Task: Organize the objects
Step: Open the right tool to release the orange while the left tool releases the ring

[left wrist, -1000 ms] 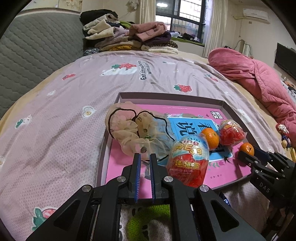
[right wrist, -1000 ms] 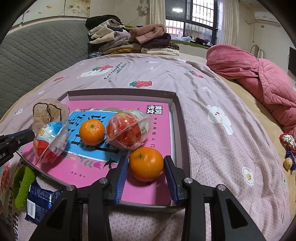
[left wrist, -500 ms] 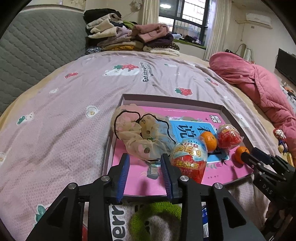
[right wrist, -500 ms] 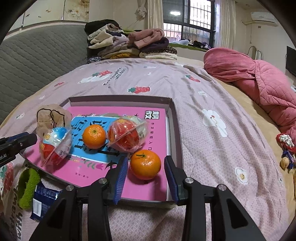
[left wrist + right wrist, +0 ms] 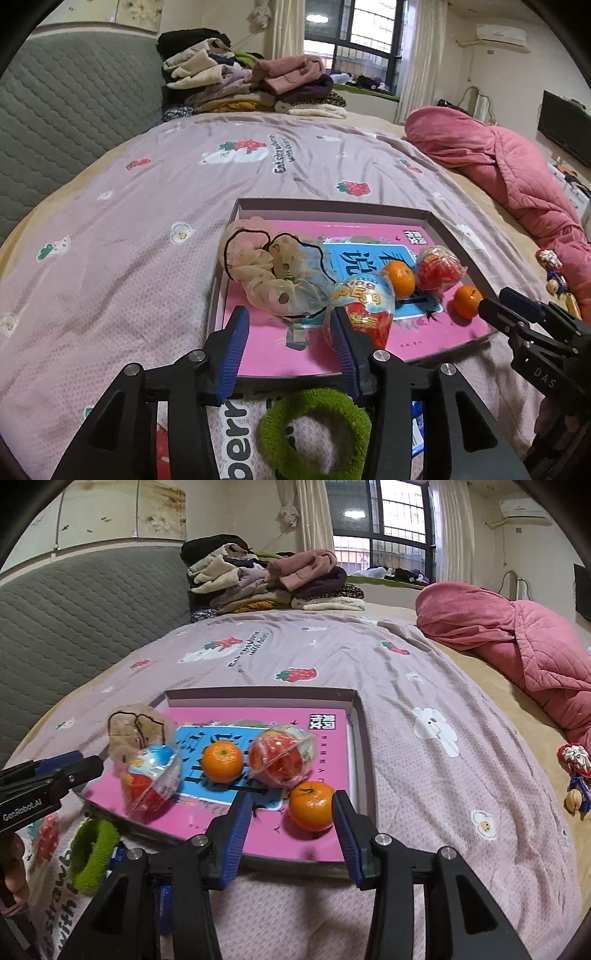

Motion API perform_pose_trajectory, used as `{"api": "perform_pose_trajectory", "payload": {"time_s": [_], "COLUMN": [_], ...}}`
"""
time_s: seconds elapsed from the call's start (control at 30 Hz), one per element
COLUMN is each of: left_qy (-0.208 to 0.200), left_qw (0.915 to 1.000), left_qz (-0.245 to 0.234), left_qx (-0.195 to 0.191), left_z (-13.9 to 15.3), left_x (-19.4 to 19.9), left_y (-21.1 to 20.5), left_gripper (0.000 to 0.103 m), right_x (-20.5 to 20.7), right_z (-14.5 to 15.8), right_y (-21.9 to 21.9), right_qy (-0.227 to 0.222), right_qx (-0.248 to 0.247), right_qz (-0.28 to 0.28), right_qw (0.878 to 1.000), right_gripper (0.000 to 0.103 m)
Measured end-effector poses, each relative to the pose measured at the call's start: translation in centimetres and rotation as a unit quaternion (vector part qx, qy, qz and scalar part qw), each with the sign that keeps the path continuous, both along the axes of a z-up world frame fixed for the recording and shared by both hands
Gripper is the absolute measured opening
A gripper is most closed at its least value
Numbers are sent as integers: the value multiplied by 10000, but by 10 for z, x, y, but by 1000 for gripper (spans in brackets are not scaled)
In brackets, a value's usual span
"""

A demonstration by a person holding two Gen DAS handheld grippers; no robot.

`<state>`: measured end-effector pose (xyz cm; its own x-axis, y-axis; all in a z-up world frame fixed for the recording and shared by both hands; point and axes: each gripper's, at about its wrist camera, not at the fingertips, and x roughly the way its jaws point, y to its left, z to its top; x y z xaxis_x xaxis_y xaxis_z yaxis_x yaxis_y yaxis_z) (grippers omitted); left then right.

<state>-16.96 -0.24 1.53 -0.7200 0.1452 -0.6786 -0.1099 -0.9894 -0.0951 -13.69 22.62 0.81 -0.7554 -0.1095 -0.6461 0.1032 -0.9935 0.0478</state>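
A shallow box lid (image 5: 332,205) (image 5: 364,746) lies on the bed with a pink book (image 5: 280,343) (image 5: 258,716) in it. On the book lie a beige scrunchie (image 5: 258,266) (image 5: 129,725), a wrapped toy egg (image 5: 364,306) (image 5: 153,781), a second wrapped red egg (image 5: 437,267) (image 5: 282,757) and two oranges (image 5: 400,278) (image 5: 310,805). My left gripper (image 5: 290,345) is open and empty at the box's near edge. My right gripper (image 5: 291,821) is open just short of the near orange. A green scrunchie (image 5: 314,432) (image 5: 92,853) lies in front of the box.
A blue snack packet (image 5: 164,908) lies by the green scrunchie. Folded clothes (image 5: 251,85) are piled at the bed's far end. A pink quilt (image 5: 517,173) lies at the right. A small doll (image 5: 576,771) lies at the right edge.
My left gripper has opened from shut and drawn back from the beige scrunchie. My right gripper has drawn back from the near orange, which stays on the book.
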Motion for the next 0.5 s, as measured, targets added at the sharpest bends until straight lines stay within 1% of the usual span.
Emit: {"api": "perform_pose_trajectory", "payload": {"time_s": [0.07, 0.27, 0.5], "left_qy": [47, 110, 110], "left_qw": [10000, 9999, 9998], "left_qz": [-20, -54, -69], "left_qx": [-25, -41, -127], "left_z": [2, 6, 5], "left_x": [4, 11, 14], "left_y": [0, -3, -7], "left_gripper": [50, 50, 50], "right_x": [5, 17, 26], "right_z": [2, 7, 9], "right_y": [-4, -13, -22], "right_qy": [34, 57, 83], "right_qx": [-7, -130, -124], "right_qz": [77, 333, 516], "right_qw": [10000, 9993, 9986], "right_gripper": [45, 46, 46]}}
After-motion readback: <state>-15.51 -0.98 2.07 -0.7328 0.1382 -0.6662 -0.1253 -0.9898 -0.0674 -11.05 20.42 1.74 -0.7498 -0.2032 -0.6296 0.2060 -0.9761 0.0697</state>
